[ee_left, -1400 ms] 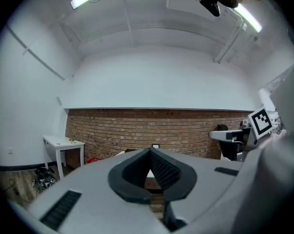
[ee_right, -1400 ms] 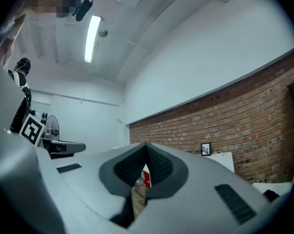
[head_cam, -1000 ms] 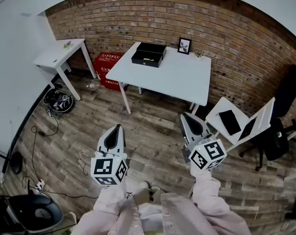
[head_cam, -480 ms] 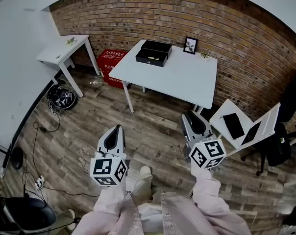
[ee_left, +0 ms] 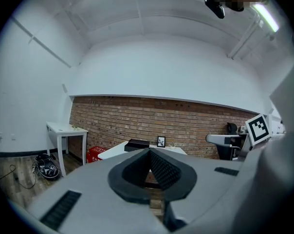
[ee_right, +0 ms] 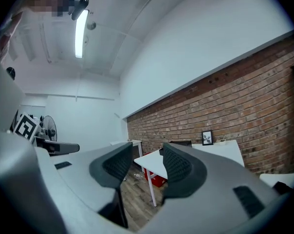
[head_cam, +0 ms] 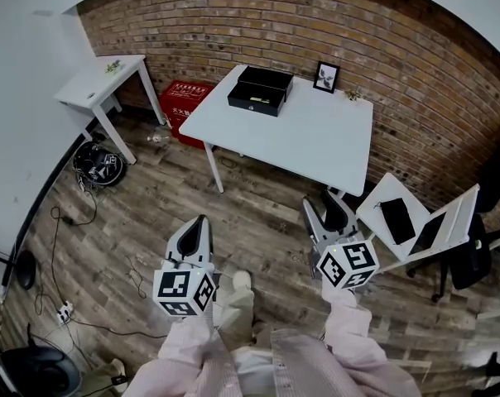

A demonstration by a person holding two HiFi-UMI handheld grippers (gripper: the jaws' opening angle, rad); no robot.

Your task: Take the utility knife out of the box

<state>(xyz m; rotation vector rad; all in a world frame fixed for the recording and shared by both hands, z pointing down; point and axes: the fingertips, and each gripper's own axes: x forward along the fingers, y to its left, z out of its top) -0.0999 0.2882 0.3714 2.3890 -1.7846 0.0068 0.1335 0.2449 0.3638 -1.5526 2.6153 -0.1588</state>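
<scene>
Over the wooden floor (head_cam: 258, 222), the left claw (head_cam: 200, 223) has its jaws pressed together on nothing. The right claw (head_cam: 320, 207) is opening its jaws, with nothing between them. Well ahead stands the white counter (head_cam: 316, 139). The lidless black box (head_cam: 261, 90) sits near its far left corner, with a small pale item (head_cam: 254, 99) inside, too small to identify.

Brick wall (head_cam: 233, 23), apparently wooden floor (head_cam: 151, 213)

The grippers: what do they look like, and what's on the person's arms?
The left gripper and right gripper are grey, pointed shells with black ribbed pads. Each carries a white cube with black square markers. The sleeves are pale pink. The right gripper's jaws are opening, nothing between them.
</scene>
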